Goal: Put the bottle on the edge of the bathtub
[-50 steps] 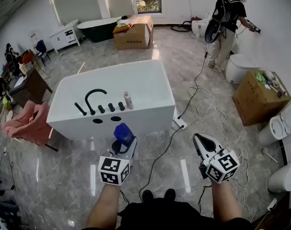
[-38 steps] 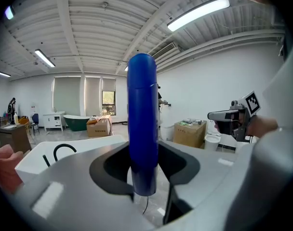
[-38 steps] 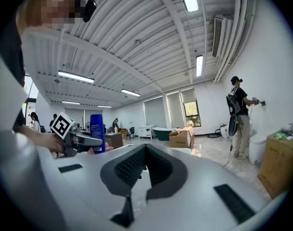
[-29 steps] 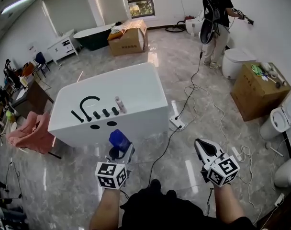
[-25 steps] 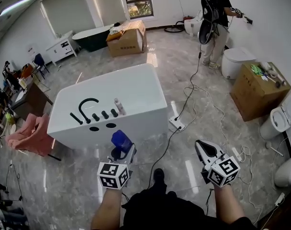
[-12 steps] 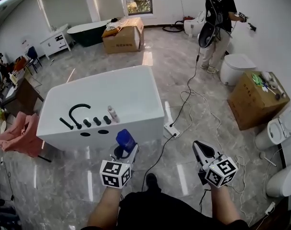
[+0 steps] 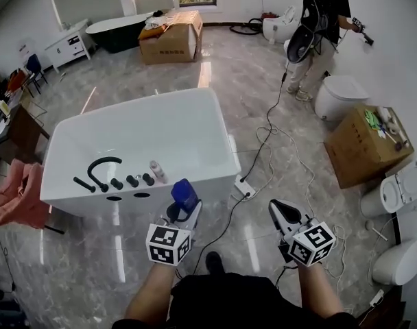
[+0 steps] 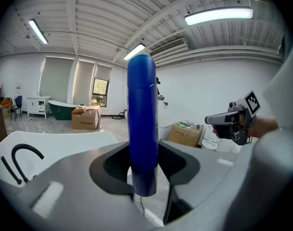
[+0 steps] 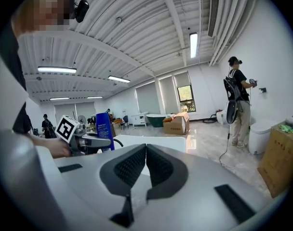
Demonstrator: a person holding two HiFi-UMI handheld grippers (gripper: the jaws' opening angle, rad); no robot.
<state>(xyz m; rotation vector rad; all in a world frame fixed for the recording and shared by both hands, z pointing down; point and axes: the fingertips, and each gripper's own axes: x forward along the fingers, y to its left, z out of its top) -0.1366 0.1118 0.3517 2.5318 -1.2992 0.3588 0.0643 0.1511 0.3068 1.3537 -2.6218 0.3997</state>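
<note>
Bottle is waiting pinched in the left hand-held gripper near the bathtub, needing upright placement on its rim.

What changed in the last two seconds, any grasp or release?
The person has walked up to the white bathtub, so it now sits closer beneath both grippers. No grasp or release. The left hand-held gripper stays clamped on the blue bottle, and the right hand-held gripper stays shut and empty. The small bottle beside the black faucet hasn't moved.
</note>
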